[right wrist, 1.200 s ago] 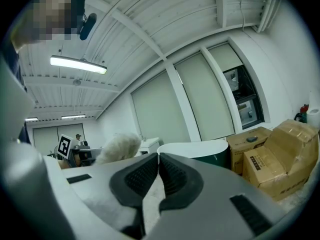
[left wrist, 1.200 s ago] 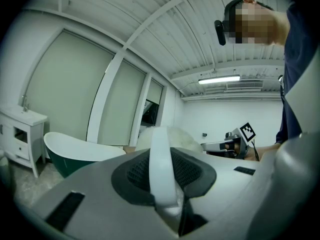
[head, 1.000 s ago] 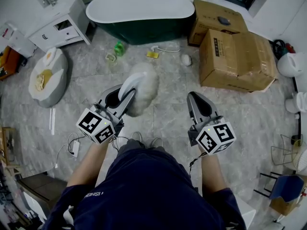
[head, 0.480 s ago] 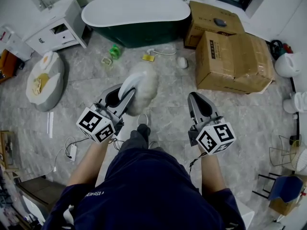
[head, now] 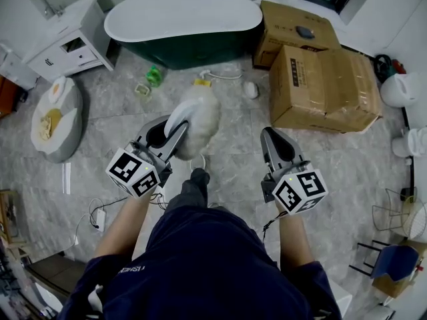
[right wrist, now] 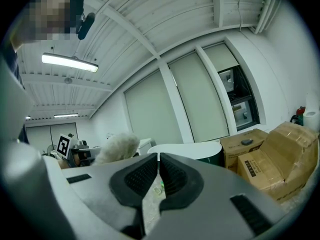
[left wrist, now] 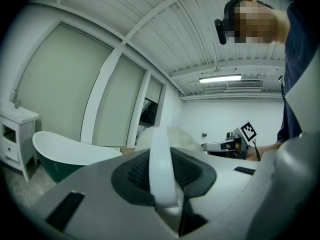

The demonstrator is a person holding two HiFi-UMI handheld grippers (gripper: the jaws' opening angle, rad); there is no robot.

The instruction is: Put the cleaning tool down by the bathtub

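Note:
The cleaning tool is a fluffy white duster head (head: 201, 117) on a flat white handle (head: 179, 118). My left gripper (head: 175, 127) is shut on that handle, which runs upright between the pads (left wrist: 161, 169), with the fluffy head (left wrist: 175, 135) beyond the jaws. I hold it in the air over the tiled floor, well short of the bathtub (head: 180, 12), a white tub with a dark green outside (left wrist: 65, 151). My right gripper (head: 270, 133) is level with the left one. Its jaws meet with nothing between them (right wrist: 159, 176).
Two big cardboard boxes (head: 323, 85) stand right of the tub. A white cabinet (head: 63, 39) stands left of it. A green bottle (head: 154, 76), a yellow item (head: 201, 82) and a small white object (head: 250, 89) lie on the floor before the tub. A grey cushion (head: 57, 115) lies at left.
The person has stepped forward, one foot now out in front. The tub and floor items have shifted left in view. Both grippers keep their pose and the left keeps its hold.

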